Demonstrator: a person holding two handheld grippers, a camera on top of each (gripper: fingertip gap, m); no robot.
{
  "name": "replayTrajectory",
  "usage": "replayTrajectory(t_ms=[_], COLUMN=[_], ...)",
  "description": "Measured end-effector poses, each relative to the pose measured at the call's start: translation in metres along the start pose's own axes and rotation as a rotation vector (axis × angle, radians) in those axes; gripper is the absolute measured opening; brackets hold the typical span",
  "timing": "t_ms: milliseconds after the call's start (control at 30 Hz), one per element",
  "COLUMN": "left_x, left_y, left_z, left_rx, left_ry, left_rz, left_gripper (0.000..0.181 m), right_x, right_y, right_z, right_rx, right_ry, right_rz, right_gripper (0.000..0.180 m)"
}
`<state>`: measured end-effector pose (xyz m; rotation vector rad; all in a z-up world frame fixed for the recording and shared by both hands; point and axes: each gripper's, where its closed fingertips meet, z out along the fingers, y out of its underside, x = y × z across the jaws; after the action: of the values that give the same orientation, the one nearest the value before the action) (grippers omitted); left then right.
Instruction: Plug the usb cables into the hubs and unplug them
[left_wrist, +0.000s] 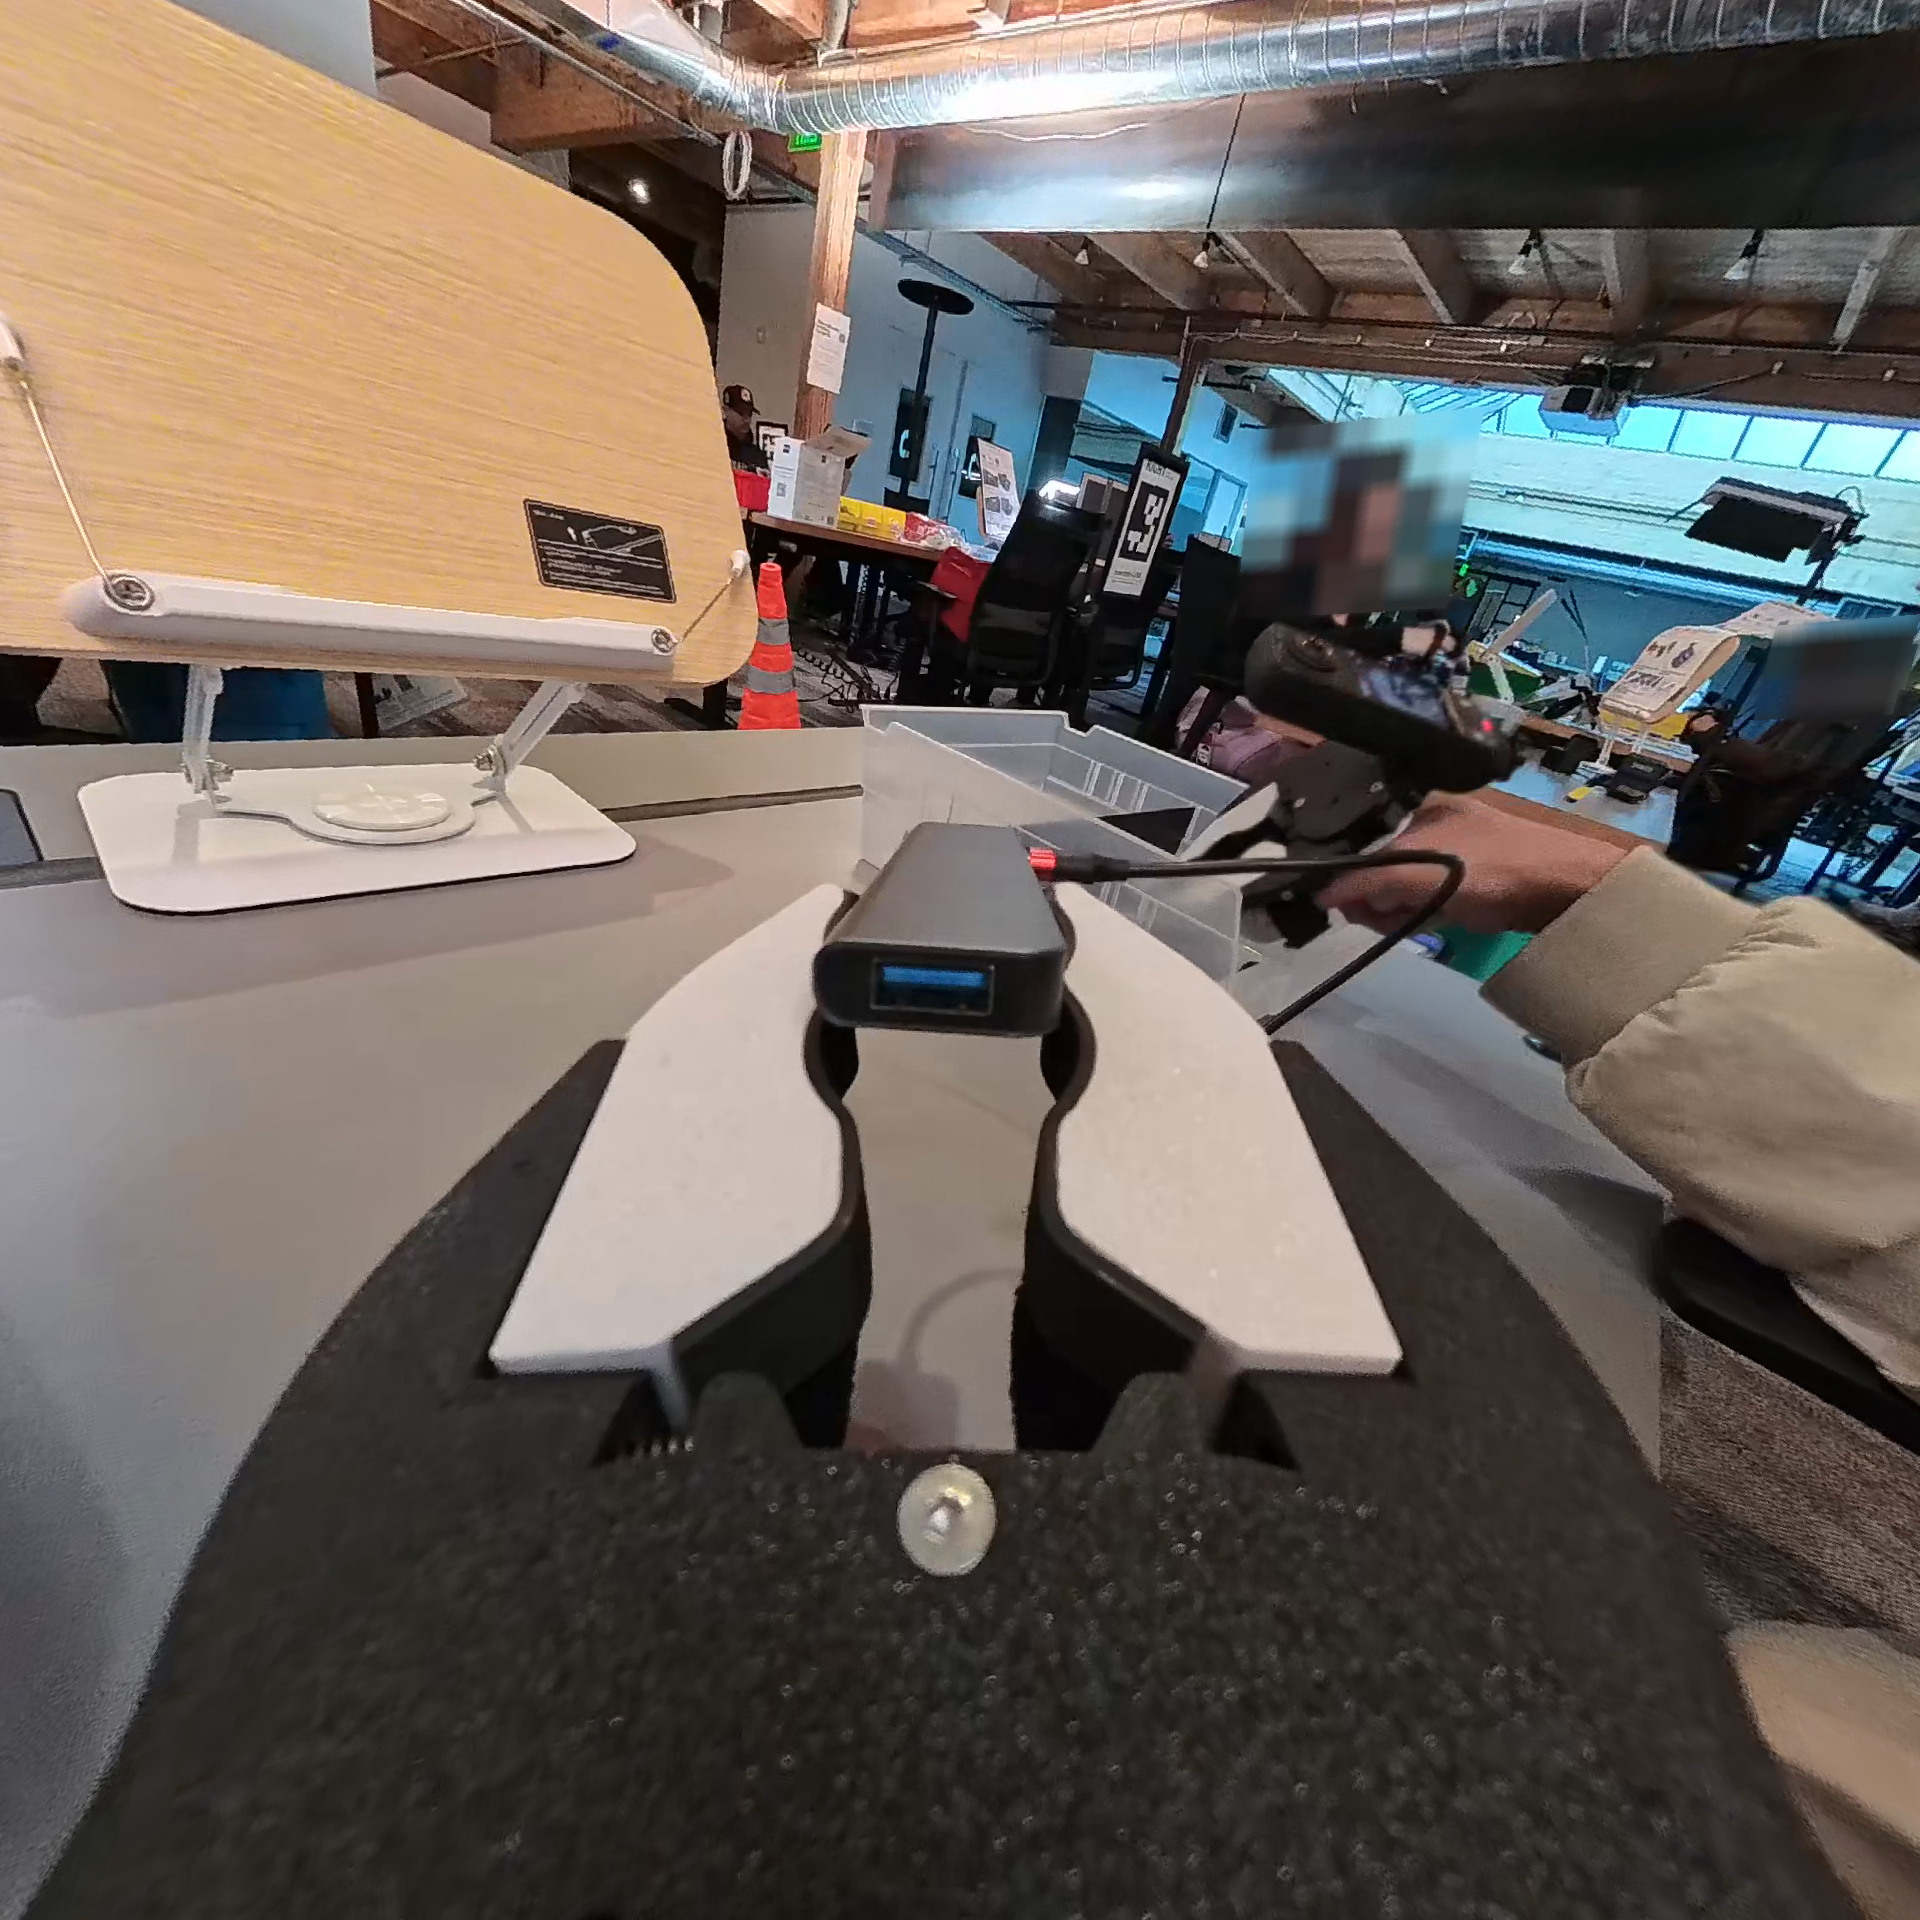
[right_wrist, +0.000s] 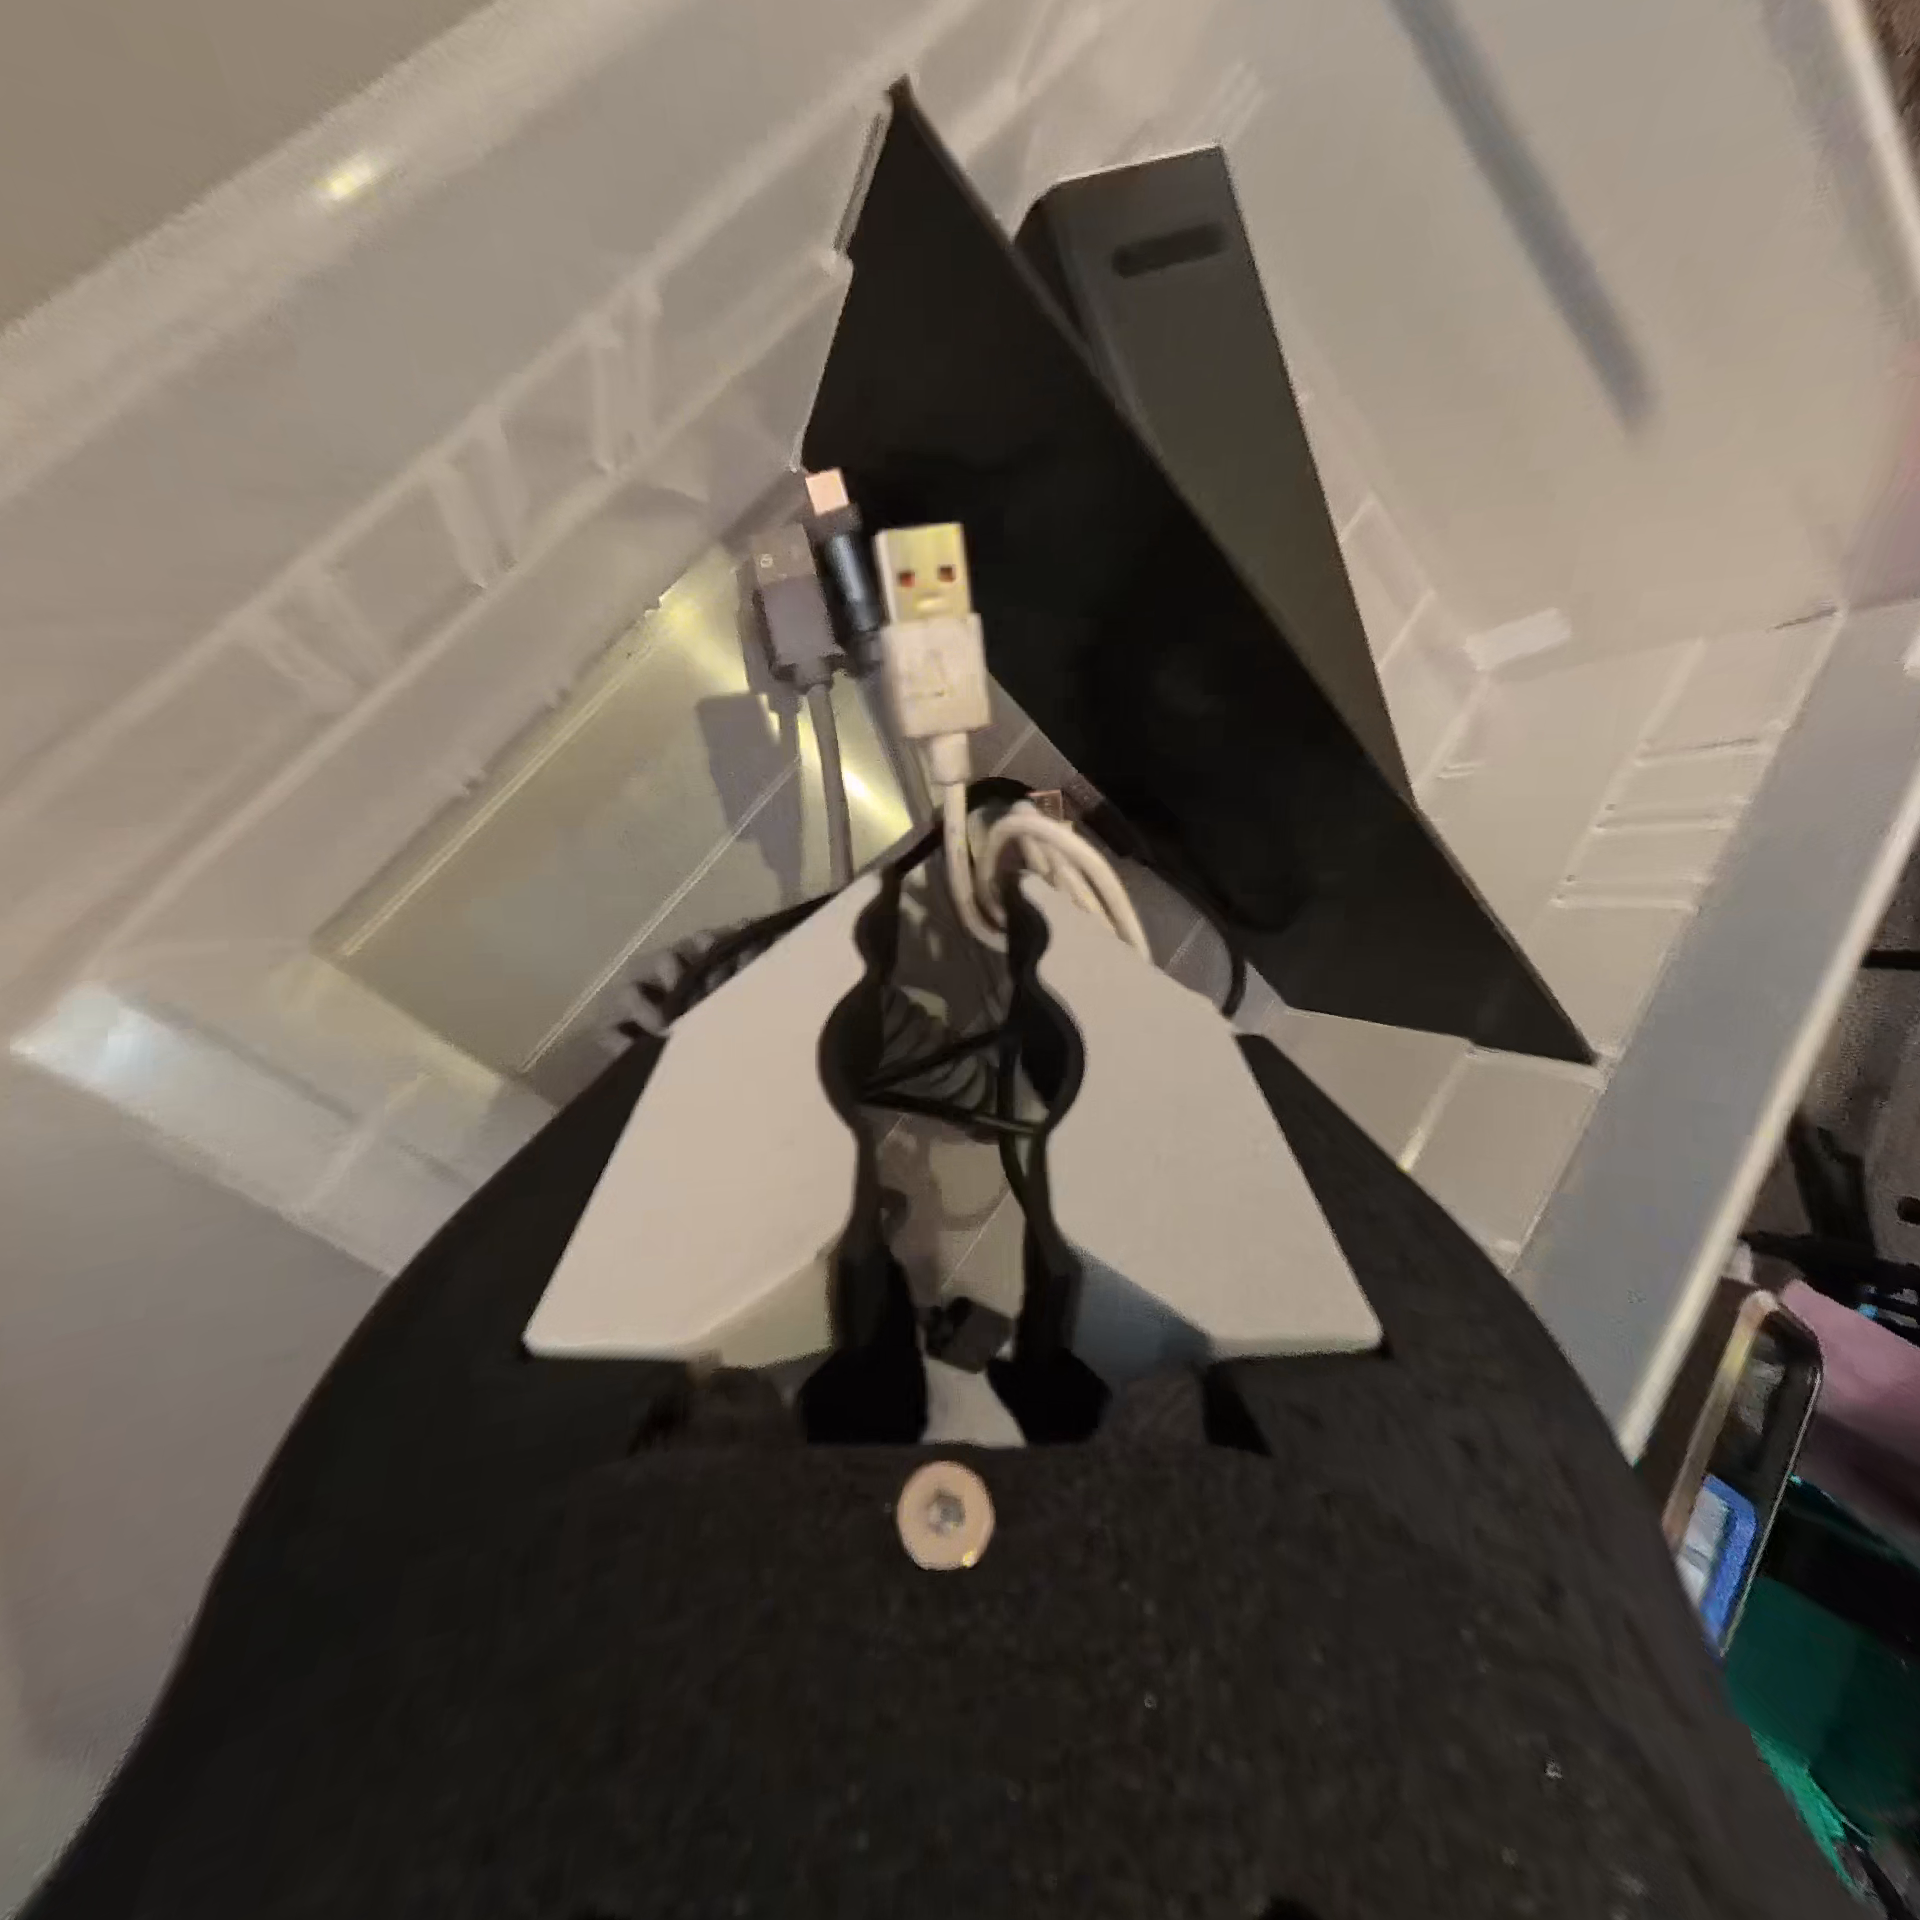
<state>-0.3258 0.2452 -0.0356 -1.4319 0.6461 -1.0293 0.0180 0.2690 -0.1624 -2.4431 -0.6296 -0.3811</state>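
Note:
My left gripper is shut on a dark grey USB hub and holds it above the grey table, with a blue port facing the camera. A black cable with a red plug is plugged into the hub's right side. My right gripper is shut on a white USB cable, whose plug sticks up past the fingertips inside a clear plastic bin. Grey and black cable plugs stand beside it. The right gripper also shows in the left wrist view, over the bin.
A tilted wooden board on a white stand base sits on the table at the left. A black panel and a dark device lean inside the bin. A beige sleeve reaches in from the right. A phone lies beyond the bin. Tip to tip, the grippers are about 35 cm apart.

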Motion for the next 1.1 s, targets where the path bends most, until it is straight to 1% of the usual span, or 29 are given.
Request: replayTrajectory(t_ms=[67,167,233,267,300,333,367,400,433,467,500,533,567,600,667,800,867,967,1100], left_x=[-0.001,-0.003,-0.005,-0.006,-0.008,-0.01,-0.011,-0.014,-0.016,-0.019,-0.019,-0.02,-0.019,-0.018,-0.014,-0.009,-0.009,-0.01,-0.007], left_y=[-0.001,-0.008,-0.01,-0.011,-0.011,-0.012,-0.013,-0.014,-0.014,-0.014,-0.015,-0.016,-0.018,-0.019,-0.019,-0.019,-0.017,-0.014,-0.014], left_z=[-0.002,-0.006,-0.007,-0.007,-0.007,-0.007,-0.007,-0.008,-0.008,-0.009,-0.01,-0.011,-0.012,-0.013,-0.014,-0.011,-0.009,-0.008,-0.007], left_rx=[0.006,0.042,0.057,0.06,0.063,0.068,0.074,0.077,0.079,0.079,0.082,0.09,0.098,0.102,0.11,0.124,0.124,0.114,0.117], left_ry=[-0.005,-0.016,-0.022,-0.025,-0.032,-0.044,-0.056,-0.074,-0.097,-0.116,-0.128,-0.137,-0.146,-0.159,-0.17,-0.184,-0.173,-0.174,-0.155], left_rz=[0.006,0.011,0.014,0.021,0.029,0.037,0.045,0.055,0.07,0.084,0.093,0.097,0.101,0.108,0.121,0.109,0.1,0.094,0.078], left_gripper=[0.032,0.032,0.032,0.032,0.032,0.032,0.032,0.031,0.032,0.031,0.032,0.032,0.032,0.032,0.032,0.032,0.032,0.032,0.032], right_x=[0.004,0.016,0.015,0.005,-0.016,-0.049,-0.087,-0.122,-0.151,-0.175,-0.192,-0.196,-0.196,-0.197,-0.204,-0.203,-0.205,-0.215,-0.212], right_y=[-0.005,-0.018,-0.044,-0.067,-0.097,-0.129,-0.157,-0.178,-0.192,-0.2,-0.205,-0.208,-0.209,-0.21,-0.212,-0.213,-0.213,-0.214,-0.214], right_z=[-0.002,-0.022,-0.048,-0.067,-0.092,-0.122,-0.156,-0.185,-0.2,-0.201,-0.192,-0.177,-0.164,-0.156,-0.151,-0.151,-0.152,-0.155,-0.151], right_rx=[0.035,0.104,0.201,0.285,0.403,0.546,0.69,0.799,0.841,0.839,0.825,0.809,0.806,0.811,0.828,0.907,0.921,0.931,0.93], right_ry=[0.039,0.083,0.091,0.063,-0.015,-0.156,-0.338,-0.5,-0.601,-0.634,-0.598,-0.499,-0.404,-0.373,-0.412,-0.435,-0.441,-0.485,-0.448], right_rz=[-0.007,0.024,0.062,0.081,0.108,0.136,0.158,0.181,0.199,0.189,0.171,0.157,0.162,0.187,0.287,0.454,0.466,0.433,0.432], right_gripper=[0.026,0.029,0.03,0.03,0.03,0.029,0.028,0.027,0.028,0.03,0.034,0.038,0.035,0.032,0.032,0.025,0.021,0.026,0.025])
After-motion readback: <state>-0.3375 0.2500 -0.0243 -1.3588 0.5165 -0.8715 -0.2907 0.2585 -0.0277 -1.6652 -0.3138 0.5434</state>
